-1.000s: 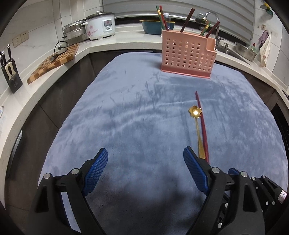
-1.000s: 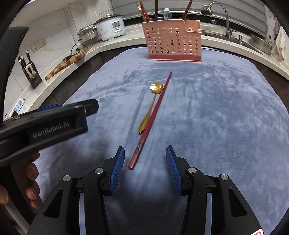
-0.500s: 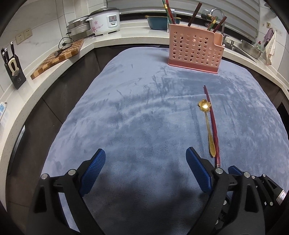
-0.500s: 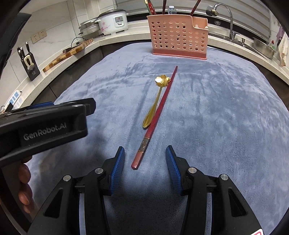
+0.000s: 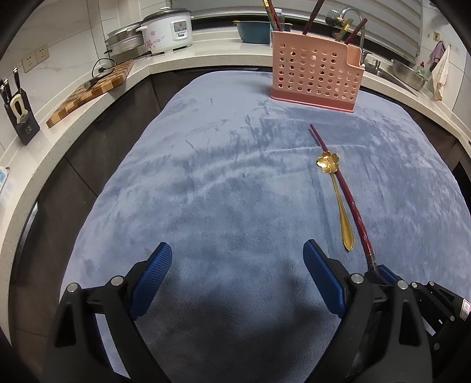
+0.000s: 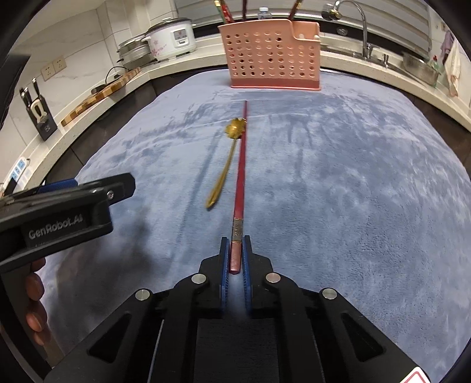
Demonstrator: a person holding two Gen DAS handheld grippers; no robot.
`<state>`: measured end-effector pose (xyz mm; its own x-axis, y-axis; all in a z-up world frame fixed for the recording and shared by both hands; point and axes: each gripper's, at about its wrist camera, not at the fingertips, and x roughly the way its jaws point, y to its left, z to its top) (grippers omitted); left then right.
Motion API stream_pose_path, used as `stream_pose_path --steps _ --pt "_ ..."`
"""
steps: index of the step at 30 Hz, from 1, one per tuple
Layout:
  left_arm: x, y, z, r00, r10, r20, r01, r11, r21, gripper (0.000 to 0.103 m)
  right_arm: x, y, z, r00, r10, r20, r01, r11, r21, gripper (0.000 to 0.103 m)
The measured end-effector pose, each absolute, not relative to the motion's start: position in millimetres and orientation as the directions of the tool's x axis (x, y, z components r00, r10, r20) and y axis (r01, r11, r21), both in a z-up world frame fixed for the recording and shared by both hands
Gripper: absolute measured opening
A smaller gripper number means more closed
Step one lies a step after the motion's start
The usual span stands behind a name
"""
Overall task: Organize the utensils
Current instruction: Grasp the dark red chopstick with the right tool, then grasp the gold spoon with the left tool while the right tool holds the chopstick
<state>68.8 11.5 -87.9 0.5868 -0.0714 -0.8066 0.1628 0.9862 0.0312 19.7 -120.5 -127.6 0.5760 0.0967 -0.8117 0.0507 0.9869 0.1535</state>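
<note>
My right gripper (image 6: pixel 235 244) is shut on the near end of a dark red chopstick (image 6: pixel 240 168), which points away toward a pink perforated utensil holder (image 6: pixel 273 62). A gold spoon (image 6: pixel 226 159) with a flower-shaped bowl lies just left of the chopstick on the blue-grey cloth (image 6: pixel 353 176). In the left wrist view the chopstick (image 5: pixel 344 191), the spoon (image 5: pixel 338 200) and the holder (image 5: pixel 316 76) show to the right. My left gripper (image 5: pixel 238 259) is open and empty above the cloth, left of the utensils. The holder has several chopsticks standing in it.
A rice cooker (image 5: pixel 167 29), a wooden cutting board (image 5: pixel 91 90) and a knife block (image 5: pixel 19 112) stand on the counter at left. A sink with faucet (image 6: pixel 356 26) and a metal bowl (image 5: pixel 409 73) are at the back right.
My right gripper has closed on the chopstick's near end, which now lines up straight ahead. The left gripper has drifted slightly; it stays open.
</note>
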Motion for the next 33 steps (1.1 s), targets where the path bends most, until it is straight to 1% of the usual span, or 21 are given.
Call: stream_pose_path --steps 7,16,20,23,24,25,27,29,31,32,33 --pt "65 0 -88 0.581 -0.097 -0.808 0.197 0.980 0.025 0.086 17 -131 -126 0.585 0.090 -0.806 0.084 0.982 0.170 0.007" --pt "65 -38 -88 0.543 -0.203 -0.814 0.304 0.952 -0.035 0.088 7 -186 -122 0.593 0.017 -0.805 0.250 0.947 0.203 0.007" --pt "72 -53 -95 0.522 -0.233 -0.820 0.326 0.943 -0.061 0.087 2 -198 -124 0.587 0.006 -0.809 0.281 0.937 0.210 0.007" --pt "77 -62 -102 0.504 -0.238 -0.830 0.338 0.939 -0.064 0.078 0 -198 -125 0.587 0.003 -0.810 0.277 0.939 0.204 0.007" --pt "78 -65 -106 0.498 -0.235 -0.835 0.345 0.937 -0.058 0.070 0 -198 -125 0.586 0.002 -0.810 0.275 0.940 0.201 0.007" --pt "80 -66 -108 0.492 -0.233 -0.839 0.349 0.935 -0.055 0.063 -1 -198 -125 0.586 0.002 -0.810 0.274 0.940 0.201 0.007" --pt "81 -67 -113 0.483 -0.229 -0.845 0.351 0.935 -0.053 0.058 0 -198 -125 0.586 0.003 -0.810 0.274 0.940 0.202 0.007" --pt "80 -68 -115 0.492 -0.222 -0.842 0.354 0.934 -0.040 0.055 1 -198 -126 0.585 0.004 -0.811 0.273 0.941 0.201 0.007" --pt "79 -69 -115 0.497 -0.221 -0.839 0.361 0.932 -0.031 0.042 0 -198 -126 0.585 0.003 -0.811 0.271 0.942 0.199 0.007" --pt "79 -69 -114 0.499 -0.222 -0.838 0.369 0.929 -0.026 0.039 0 -197 -127 0.585 0.002 -0.811 0.270 0.942 0.197 0.007" --pt "79 -70 -114 0.501 -0.222 -0.837 0.373 0.928 -0.023 0.031 0 -197 -127 0.585 0.001 -0.811 0.269 0.943 0.196 0.007"
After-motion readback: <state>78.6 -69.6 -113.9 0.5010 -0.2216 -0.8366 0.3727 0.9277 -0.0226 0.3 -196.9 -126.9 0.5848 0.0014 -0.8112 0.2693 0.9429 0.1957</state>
